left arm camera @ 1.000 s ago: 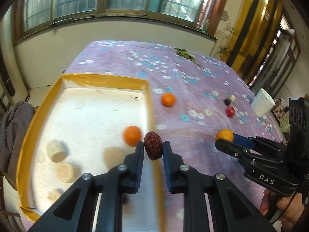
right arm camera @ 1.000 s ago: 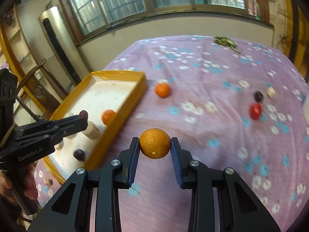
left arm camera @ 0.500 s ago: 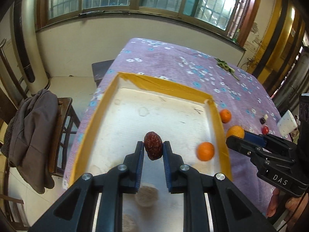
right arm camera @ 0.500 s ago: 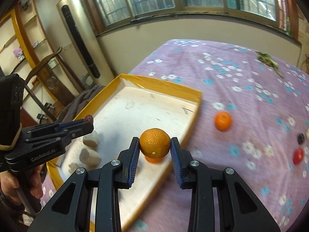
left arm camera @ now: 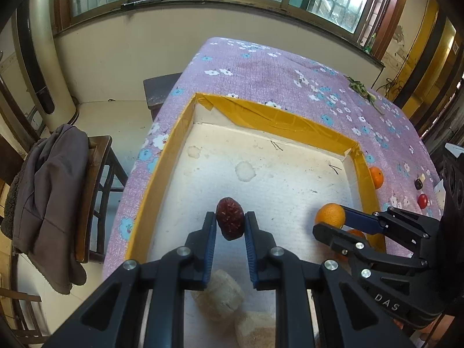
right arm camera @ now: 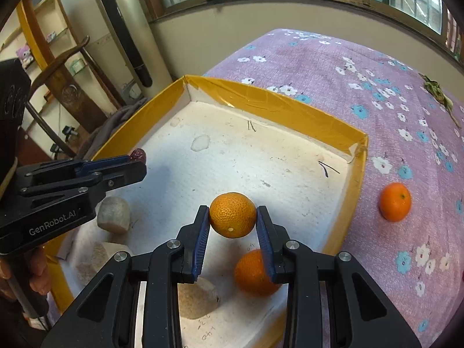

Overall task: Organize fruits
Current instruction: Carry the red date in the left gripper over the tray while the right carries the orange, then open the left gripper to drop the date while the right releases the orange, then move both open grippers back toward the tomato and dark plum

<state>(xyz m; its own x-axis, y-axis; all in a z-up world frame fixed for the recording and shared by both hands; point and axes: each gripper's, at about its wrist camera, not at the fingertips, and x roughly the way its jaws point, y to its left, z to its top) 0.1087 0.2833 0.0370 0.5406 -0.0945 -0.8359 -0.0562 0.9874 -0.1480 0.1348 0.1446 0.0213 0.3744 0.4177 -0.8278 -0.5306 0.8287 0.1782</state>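
My left gripper (left arm camera: pixel 230 223) is shut on a wrinkled dark red date (left arm camera: pixel 229 218), held over the white floor of the yellow-edged tray (left arm camera: pixel 278 121). In the right wrist view that same gripper (right arm camera: pixel 138 159) comes in from the left with the date (right arm camera: pixel 138 154) at its tip. Over the tray's near right part, my right gripper (right arm camera: pixel 233 221) is shut on an orange (right arm camera: pixel 232 215). A second orange (right arm camera: pixel 253 272) lies in the tray just below it. Outside the tray, a third orange (right arm camera: pixel 395 205) rests on the purple cloth.
Several pale lumps (right arm camera: pixel 113 215) lie in the tray's near left part. A small red fruit (left arm camera: pixel 422 200) and a dark one (left arm camera: pixel 418 184) sit on the flowered cloth (left arm camera: pixel 290 69) right of the tray. A chair with a grey jacket (left arm camera: pixel 46 203) stands left of the table.
Both grippers have swung left from over the cloth to over the tray, each keeping its fruit. The tray floor now fills the middle of both views.
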